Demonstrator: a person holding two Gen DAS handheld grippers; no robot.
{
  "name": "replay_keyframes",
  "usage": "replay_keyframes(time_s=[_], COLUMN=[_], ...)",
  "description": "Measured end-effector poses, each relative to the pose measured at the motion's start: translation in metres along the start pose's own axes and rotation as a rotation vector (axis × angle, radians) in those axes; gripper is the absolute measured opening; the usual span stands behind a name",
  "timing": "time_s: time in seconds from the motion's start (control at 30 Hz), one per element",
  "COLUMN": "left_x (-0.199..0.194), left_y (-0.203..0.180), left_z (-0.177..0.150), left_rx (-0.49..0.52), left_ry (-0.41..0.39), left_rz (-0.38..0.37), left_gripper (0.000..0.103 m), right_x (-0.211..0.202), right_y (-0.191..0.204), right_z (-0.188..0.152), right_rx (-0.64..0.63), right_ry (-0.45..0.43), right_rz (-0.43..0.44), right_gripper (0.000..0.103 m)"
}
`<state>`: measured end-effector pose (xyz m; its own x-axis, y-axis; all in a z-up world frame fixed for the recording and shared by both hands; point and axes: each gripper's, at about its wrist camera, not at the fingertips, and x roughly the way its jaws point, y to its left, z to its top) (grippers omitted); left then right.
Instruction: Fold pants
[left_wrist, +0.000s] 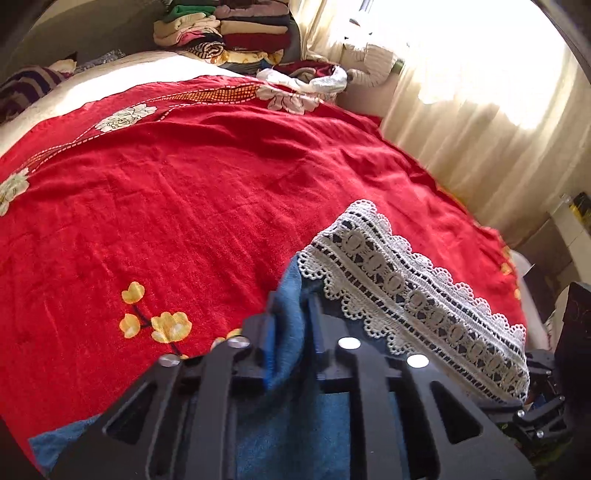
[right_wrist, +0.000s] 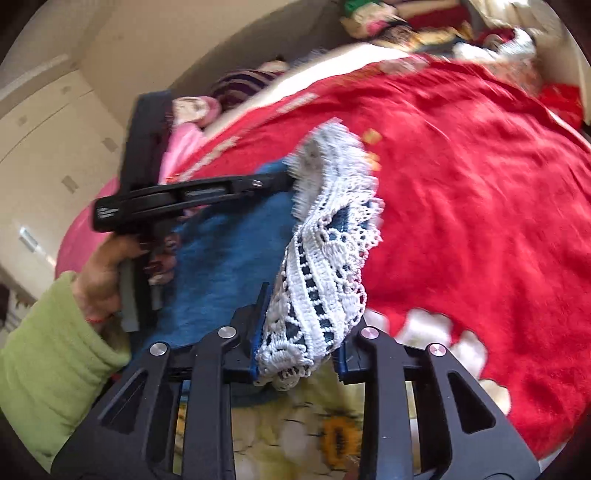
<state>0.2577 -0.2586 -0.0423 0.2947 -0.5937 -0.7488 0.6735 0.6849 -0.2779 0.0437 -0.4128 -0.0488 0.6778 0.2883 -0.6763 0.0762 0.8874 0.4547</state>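
The pants are blue (left_wrist: 288, 332) with a white lace hem (left_wrist: 413, 291). My left gripper (left_wrist: 290, 328) is shut on the blue fabric just beside the lace and holds it above the red bedspread (left_wrist: 184, 184). In the right wrist view my right gripper (right_wrist: 301, 332) is shut on the lace hem (right_wrist: 317, 288), with blue cloth (right_wrist: 229, 258) stretching left to the left gripper (right_wrist: 284, 181). The hem is lifted between both grippers. The rest of the pants hangs below, mostly hidden.
The red flowered bedspread (right_wrist: 480, 184) covers the bed. Piles of folded clothes (left_wrist: 236, 33) and loose garments (left_wrist: 310, 79) lie at the far end. A curtain (left_wrist: 480, 129) hangs along the right side. Cabinets (right_wrist: 44, 129) stand to the left.
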Motion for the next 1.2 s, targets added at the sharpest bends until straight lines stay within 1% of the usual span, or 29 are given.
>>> replay_keyframes(time_s=[0.07,0.2,0.3,0.37,0.4,0.43,0.47,0.5,0.53,0.57,0.6,0.67,0.7,0.73,0.8,0.83,0.9,1.0,1.07,1.13,1.2], left_x=[-0.011,-0.041,-0.073,-0.094,-0.103,-0.109,-0.115,-0.121,-0.126,-0.132,-0.143,-0.161,-0.173,-0.183,-0.198,-0.203,-0.210,-0.209,-0.206,-0.201,-0.195], left_y=[0.005,0.015,0.027,0.037,0.044,0.050,0.057,0.069,0.080,0.092,0.106,0.124,0.133,0.139,0.146,0.149,0.153,0.156,0.156,0.157,0.159], left_z=[-0.001,-0.005,-0.012,-0.020,-0.026,-0.031,-0.038,-0.048,-0.056,-0.066,-0.080,-0.101,-0.113,-0.123,-0.141,-0.149,-0.160,-0.166,-0.170,-0.173,-0.174], left_rx=[-0.033,-0.084,-0.108,-0.125,-0.140,-0.150,-0.164,-0.198,-0.239,-0.285,-0.344,-0.421,-0.466,-0.493,-0.542,-0.566,-0.607,-0.643,-0.659,-0.671,-0.684], left_ry=[-0.033,-0.112,-0.175,-0.205,-0.212,-0.216,-0.218,-0.212,-0.204,-0.201,-0.216,-0.262,-0.290,-0.312,-0.353,-0.369,-0.401,-0.402,-0.403,-0.404,-0.388], left_rz=[-0.043,-0.096,-0.103,-0.094,-0.095,-0.080,-0.055,-0.026,0.001,0.024,0.034,0.035,0.030,0.029,0.023,0.000,-0.056,-0.112,-0.127,-0.166,-0.181], left_gripper=[0.008,0.007,0.007,0.007,0.007,0.009,0.013,0.026,0.048,0.055,0.058,0.058,0.059,0.062,0.065,0.072,0.078,0.083,0.084,0.089,0.089], right_x=[-0.004,-0.006,-0.004,0.000,0.004,0.008,0.014,0.022,0.033,0.041,0.051,0.063,0.066,0.067,0.068,0.067,0.068,0.070,0.071,0.073,0.071], right_y=[0.014,0.050,0.085,0.107,0.121,0.133,0.144,0.156,0.167,0.172,0.179,0.188,0.195,0.202,0.215,0.222,0.231,0.243,0.249,0.251,0.250], right_z=[0.004,0.012,0.017,0.016,0.015,0.012,0.009,0.004,-0.003,-0.008,-0.015,-0.026,-0.034,-0.041,-0.052,-0.058,-0.064,-0.081,-0.091,-0.098,-0.101], right_rx=[-0.042,-0.141,-0.241,-0.306,-0.349,-0.392,-0.430,-0.480,-0.528,-0.554,-0.579,-0.615,-0.661,-0.705,-0.787,-0.828,-0.894,-1.029,-1.090,-1.124,-1.121], right_ry=[-0.019,-0.034,-0.035,-0.032,-0.028,-0.018,-0.009,0.005,0.028,0.046,0.076,0.107,0.113,0.110,0.100,0.093,0.079,0.041,0.036,0.034,0.038], right_rz=[0.026,0.078,0.125,0.153,0.163,0.172,0.173,0.164,0.141,0.121,0.110,0.106,0.090,0.074,0.062,0.053,0.042,-0.017,-0.034,-0.043,-0.044], right_gripper=[0.020,0.020,0.020,0.020,0.020,0.020,0.020,0.020,0.020,0.020,0.020,0.020,0.020,0.020,0.020,0.020,0.020,0.020,0.020,0.021,0.023])
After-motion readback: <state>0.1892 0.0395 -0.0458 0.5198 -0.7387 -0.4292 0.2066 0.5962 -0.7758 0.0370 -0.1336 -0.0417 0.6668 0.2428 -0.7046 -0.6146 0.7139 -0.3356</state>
